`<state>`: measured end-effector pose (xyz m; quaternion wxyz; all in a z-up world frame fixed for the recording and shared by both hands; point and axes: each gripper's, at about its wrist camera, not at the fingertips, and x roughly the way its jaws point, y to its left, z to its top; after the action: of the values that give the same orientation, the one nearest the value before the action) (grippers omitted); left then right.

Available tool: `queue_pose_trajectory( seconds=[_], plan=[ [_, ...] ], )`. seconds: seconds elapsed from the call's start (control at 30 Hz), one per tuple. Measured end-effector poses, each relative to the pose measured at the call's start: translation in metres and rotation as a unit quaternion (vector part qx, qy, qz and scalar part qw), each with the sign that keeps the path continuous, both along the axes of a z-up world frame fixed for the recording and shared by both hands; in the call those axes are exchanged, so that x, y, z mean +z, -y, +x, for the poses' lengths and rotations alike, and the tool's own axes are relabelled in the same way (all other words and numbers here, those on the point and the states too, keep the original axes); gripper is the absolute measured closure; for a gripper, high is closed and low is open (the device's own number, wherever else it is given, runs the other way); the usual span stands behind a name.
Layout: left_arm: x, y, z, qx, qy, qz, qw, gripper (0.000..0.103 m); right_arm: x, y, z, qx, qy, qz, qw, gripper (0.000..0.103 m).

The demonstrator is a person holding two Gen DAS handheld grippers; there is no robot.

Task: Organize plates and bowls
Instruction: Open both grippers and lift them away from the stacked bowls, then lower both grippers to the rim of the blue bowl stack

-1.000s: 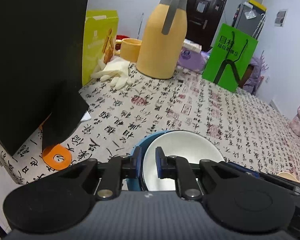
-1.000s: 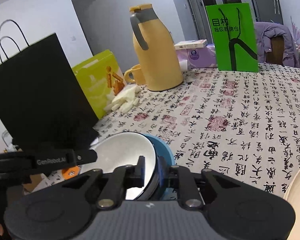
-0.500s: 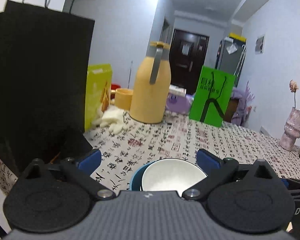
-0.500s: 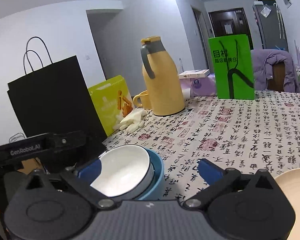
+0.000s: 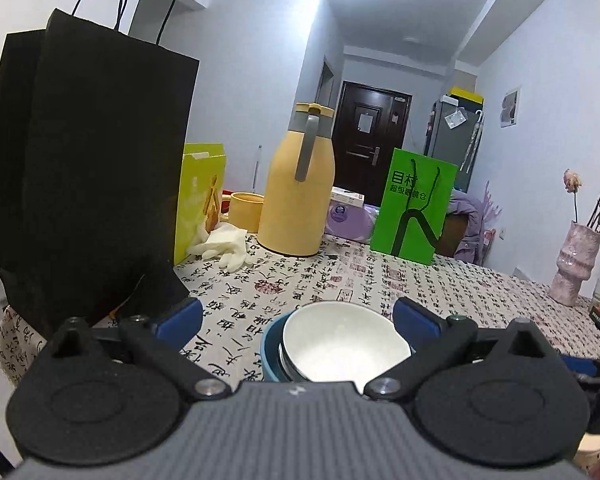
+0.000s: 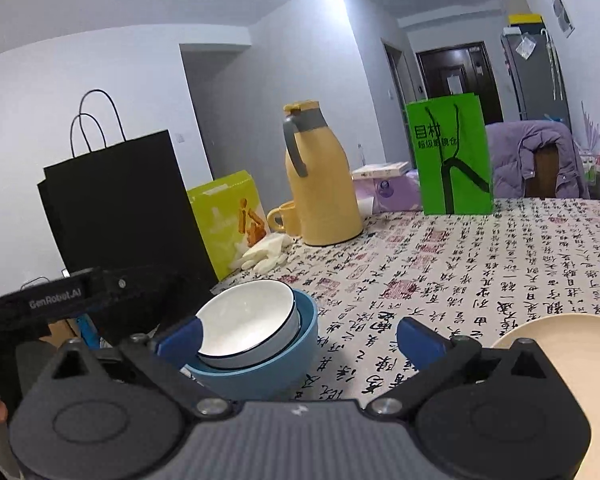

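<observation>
My left hand-held gripper [image 5: 296, 316] and right hand-held gripper [image 6: 298, 336] gape wide, holding nothing; the white bowl [image 5: 342, 340] sits nested in the blue bowl [image 6: 268, 376] on the tabletop [image 6: 500, 264], cream plate [image 6: 580, 356] at three o'clock.

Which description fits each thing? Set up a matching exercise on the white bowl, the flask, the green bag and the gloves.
Things:
1. white bowl
2. flask
3. green bag
4. gloves

Descriptions:
A. standing upright by the purple packet
B. lying flat beside the yellow-green box
C. nested inside the blue bowl
D. tall, yellow, with a grey handle

Pairs: 1-C, 2-D, 3-A, 4-B
</observation>
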<state>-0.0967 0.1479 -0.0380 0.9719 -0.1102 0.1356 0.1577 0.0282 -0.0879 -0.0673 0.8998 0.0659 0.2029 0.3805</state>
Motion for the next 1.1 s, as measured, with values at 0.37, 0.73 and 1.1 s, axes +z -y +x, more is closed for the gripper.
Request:
queue_pose_trajectory(
  seconds=[0.37, 0.73, 1.1],
  plan=[
    [-0.009, 0.009, -0.018, -0.005, -0.006, 0.009, 0.9999, 0.0, -0.004, 0.001, -0.015, 0.012, -0.006, -0.017, 1.0, 0.0],
    [-0.018, -0.004, -0.024, -0.011, -0.006, -0.007, 0.9999, 0.0, -0.012, -0.002, -0.021, 0.011, -0.029, -0.023, 0.999, 0.0],
    [-0.025, -0.025, -0.008, -0.023, -0.008, -0.022, 0.9995, 0.0, -0.017, -0.023, 0.008, 0.018, -0.07, -0.03, 0.997, 0.0]
  ],
)
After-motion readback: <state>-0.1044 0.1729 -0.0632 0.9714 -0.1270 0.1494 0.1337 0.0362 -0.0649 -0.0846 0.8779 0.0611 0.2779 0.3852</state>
